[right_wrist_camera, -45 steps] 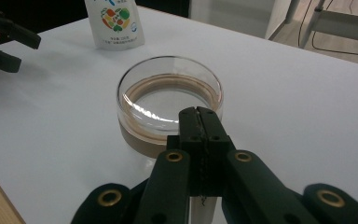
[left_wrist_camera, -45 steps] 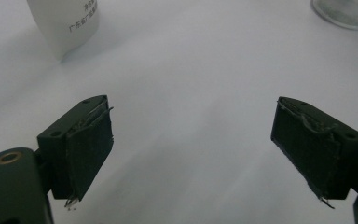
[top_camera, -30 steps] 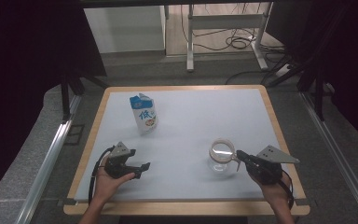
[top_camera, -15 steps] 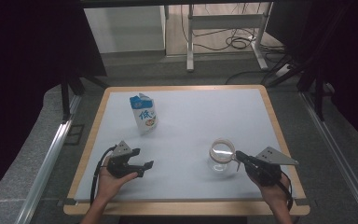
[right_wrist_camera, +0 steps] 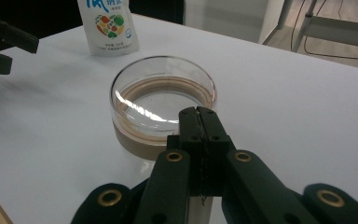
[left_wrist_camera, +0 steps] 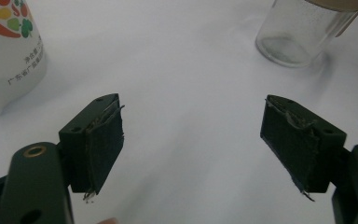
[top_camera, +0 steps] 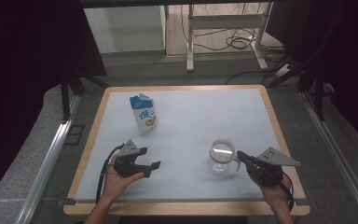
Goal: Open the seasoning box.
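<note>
A blue-and-white milk carton stands upright at the table's left rear, and its printed side shows in the left gripper view. A clear glass jar with a tan-ringed lid stands at the front right. My left gripper rests near the front left with its jaws wide apart and nothing between them; it faces the jar. My right gripper is shut, its joined tips at the near rim of the jar. I cannot tell whether they touch it.
The white table top has a wooden rim. Metal rails run along both sides of the table. Beyond the far edge are a desk frame and cables on the floor.
My left gripper has shifted slightly to the right over the table. The right gripper, the jar and the carton have stayed put.
</note>
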The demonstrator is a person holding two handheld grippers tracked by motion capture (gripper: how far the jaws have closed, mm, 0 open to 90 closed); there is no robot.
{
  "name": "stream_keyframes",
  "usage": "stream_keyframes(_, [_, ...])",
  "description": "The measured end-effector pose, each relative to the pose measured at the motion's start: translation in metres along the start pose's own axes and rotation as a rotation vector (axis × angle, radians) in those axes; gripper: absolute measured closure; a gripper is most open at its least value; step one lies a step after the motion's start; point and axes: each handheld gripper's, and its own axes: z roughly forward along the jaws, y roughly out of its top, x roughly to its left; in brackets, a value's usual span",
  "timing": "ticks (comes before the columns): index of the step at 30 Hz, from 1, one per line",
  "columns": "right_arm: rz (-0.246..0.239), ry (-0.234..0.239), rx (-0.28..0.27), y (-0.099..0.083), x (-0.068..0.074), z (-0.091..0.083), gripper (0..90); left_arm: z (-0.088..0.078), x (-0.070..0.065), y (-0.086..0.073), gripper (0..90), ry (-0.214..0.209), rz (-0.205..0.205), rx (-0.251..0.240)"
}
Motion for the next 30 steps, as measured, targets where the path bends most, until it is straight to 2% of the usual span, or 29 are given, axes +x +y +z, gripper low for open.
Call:
stream_keyframes(4, [-0.001,-0.005,0.002,-0.001,0.000,-0.001,90.0,0.002,-0.002,0.000,23.9,-0.001,0.008,-0.005])
stream_keyframes(7, [-0.003,-0.007,0.002,-0.001,0.001,-0.001,90.0,0.004,-0.007,0.005,35.4,-0.007,0.027,-0.025])
stream_keyframes(9, [-0.002,-0.007,0.003,-0.001,0.001,-0.001,90.0,0.009,-0.016,0.014,45.2,-0.015,0.057,-0.043])
stream_keyframes(12, [0.001,-0.004,0.003,-0.002,0.000,-0.001,90.0,0.018,-0.028,0.028,58.2,-0.047,0.086,-0.056])
stream_keyframes(16, [0.001,-0.003,0.004,-0.002,0.000,0.000,90.0,0.037,-0.042,0.050,71.2,-0.096,0.119,-0.048])
stream_keyframes(20, [0.002,0.000,0.004,-0.002,-0.001,0.000,90.0,0.051,-0.053,0.067,82.8,-0.146,0.118,-0.055])
stream_keyframes(24, [0.002,0.001,0.003,-0.003,-0.001,0.000,90.0,0.070,-0.066,0.085,88.4,-0.198,0.127,-0.042])
stream_keyframes(30, [0.002,0.000,-0.001,-0.003,-0.002,0.000,90.0,0.089,-0.079,0.098,90.0,-0.232,0.137,-0.025])
